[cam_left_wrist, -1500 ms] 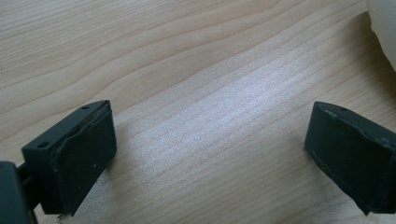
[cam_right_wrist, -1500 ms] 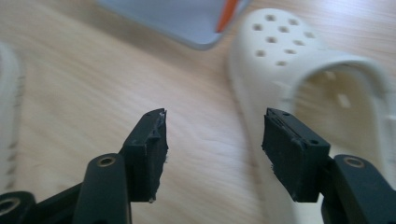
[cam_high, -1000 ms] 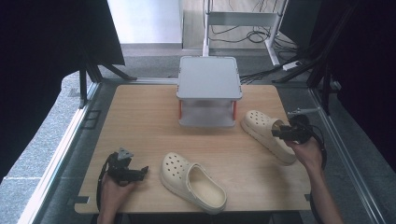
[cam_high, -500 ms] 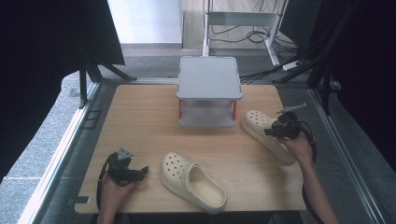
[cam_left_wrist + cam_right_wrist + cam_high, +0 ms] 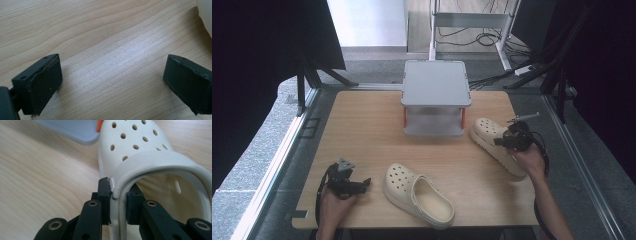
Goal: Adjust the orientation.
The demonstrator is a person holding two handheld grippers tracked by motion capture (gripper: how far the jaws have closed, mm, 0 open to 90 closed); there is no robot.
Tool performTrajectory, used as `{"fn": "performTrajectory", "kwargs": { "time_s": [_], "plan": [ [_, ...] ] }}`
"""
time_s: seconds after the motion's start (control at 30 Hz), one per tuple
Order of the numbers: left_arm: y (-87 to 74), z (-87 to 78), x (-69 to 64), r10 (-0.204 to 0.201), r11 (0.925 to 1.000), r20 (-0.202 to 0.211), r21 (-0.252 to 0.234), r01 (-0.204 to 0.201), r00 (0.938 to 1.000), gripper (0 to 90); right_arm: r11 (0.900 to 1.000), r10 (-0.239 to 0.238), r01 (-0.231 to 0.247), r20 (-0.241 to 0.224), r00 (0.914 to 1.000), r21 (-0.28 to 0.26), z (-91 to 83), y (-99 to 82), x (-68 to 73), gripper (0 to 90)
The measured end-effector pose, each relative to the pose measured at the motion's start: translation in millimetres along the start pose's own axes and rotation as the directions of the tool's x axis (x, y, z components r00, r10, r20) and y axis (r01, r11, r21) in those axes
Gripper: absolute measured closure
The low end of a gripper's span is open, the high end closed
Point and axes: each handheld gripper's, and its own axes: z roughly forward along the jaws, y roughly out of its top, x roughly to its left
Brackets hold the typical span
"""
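Now, over on the right side of the wooden table [image 5: 362, 120], the right gripper [image 5: 507, 140] sits low over the right clog [image 5: 490, 136], the person's right hand [image 5: 528, 159] reaching in from the near edge with the forearm angled up towards the shoe. The right gripper view settles it: its jaws have just been closing and now pinch the side wall of that cream clog [image 5: 140, 157] near the heel opening, one pad outside the wall, the other inside the foot opening. That clog lies flat on the table just beside the grey two-tier stand [image 5: 435, 97], its perforated toe pointing at the stand's lower shelf, and I cannot quite tell whether toe and shelf touch. Nothing shows inside the shoe apart from the inner jaw. Across at the near left, the left hand [image 5: 334, 205] rests at the table edge with the left gripper [image 5: 362, 183] lying level, pointing towards the second clog [image 5: 419, 195], which lies near the front edge with its opening up and nothing in it. In the left gripper view the two black pads [image 5: 45, 82] stand wide apart over bare wood, gripping nothing, with a sliver of cream shoe at the upper right corner. Both shelves of the stand, top and bottom, look bare.
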Motion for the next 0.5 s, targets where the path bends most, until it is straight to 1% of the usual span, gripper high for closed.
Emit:
{"fn": "performTrajectory", "kwargs": {
  "time_s": [0.03,0.07,0.13,0.17,0.2,0.23,0.27,0.3,0.33,0.37,0.4,0.43,0.47,0.5],
  "plan": [
    [0.0,0.0,0.0,0.000,1.0000,0.000,0.000,0.000,1.0000,2.0,1.0000,0.000,0.000,0.000,1.0000,0.000,0.0,0.0,0.0,77.2],
    [0.0,0.0,0.0,0.000,1.0000,0.000,0.000,0.000,1.0000,2.0,0.9999,-0.012,0.012,0.006,0.9999,-0.001,-7.1,1.5,8.9,77.1],
    [0.0,0.0,0.0,0.000,1.0000,0.000,0.000,0.000,1.0000,2.0,0.9998,-0.017,0.017,0.007,0.9998,-0.005,-13.5,3.5,17.4,77.1],
    [0.0,0.0,0.0,0.000,1.0000,0.000,0.000,0.000,1.0000,2.0,0.9998,-0.017,0.017,0.007,0.9998,-0.005,-13.5,3.5,17.4,77.1],
    [0.0,0.0,0.0,0.000,1.0000,0.000,0.000,0.000,1.0000,2.0,0.9992,-0.039,0.039,-0.002,0.9992,-0.008,-19.3,5.0,27.9,77.1],
    [0.0,0.0,0.0,0.000,1.0000,0.000,0.000,0.000,1.0000,2.0,0.9987,-0.049,0.049,-0.010,0.9987,-0.012,-21.8,5.6,33.1,77.1],
    [0.0,0.0,0.0,0.000,1.0000,0.000,0.000,0.000,1.0000,2.0,0.9987,-0.049,0.049,-0.010,0.9987,-0.012,-21.8,5.6,33.1,77.1],
    [0.0,0.0,0.0,0.000,1.0000,0.000,0.000,0.000,1.0000,2.0,0.9975,-0.069,0.069,-0.014,0.9975,-0.018,-25.8,6.9,43.5,77.1],
    [0.0,0.0,0.3,0.004,1.0000,0.000,0.000,-0.004,1.0000,2.0,0.9972,-0.073,0.072,-0.019,0.9972,-0.021,-27.6,7.4,48.4,77.1],
    [0.0,0.0,0.3,0.004,1.0000,0.000,0.000,-0.004,1.0000,2.0,0.9972,-0.073,0.072,-0.019,0.9972,-0.021,-27.6,7.4,48.4,77.1],
    [0.0,0.0,0.2,0.003,1.0000,0.000,0.000,-0.003,1.0000,2.0,0.9963,-0.082,0.081,-0.033,0.9961,-0.029,-30.0,8.5,57.8,77.1],
    [0.0,0.0,0.2,0.003,1.0000,0.000,0.000,-0.003,1.0000,2.0,0.9963,-0.082,0.081,-0.033,0.9961,-0.029,-30.0,8.5,57.8,77.1],
    [0.0,0.0,0.2,0.003,1.0000,0.000,0.000,-0.003,1.0000,2.0,0.9956,-0.090,0.088,-0.048,0.9948,-0.030,-31.2,9.5,67.2,77.0],
    [0.0,0.0,0.0,0.001,1.0000,0.000,0.000,-0.001,1.0000,2.0,0.9951,-0.096,0.095,-0.056,0.9938,-0.027,-31.2,9.9,71.9,77.0]
  ]
}}
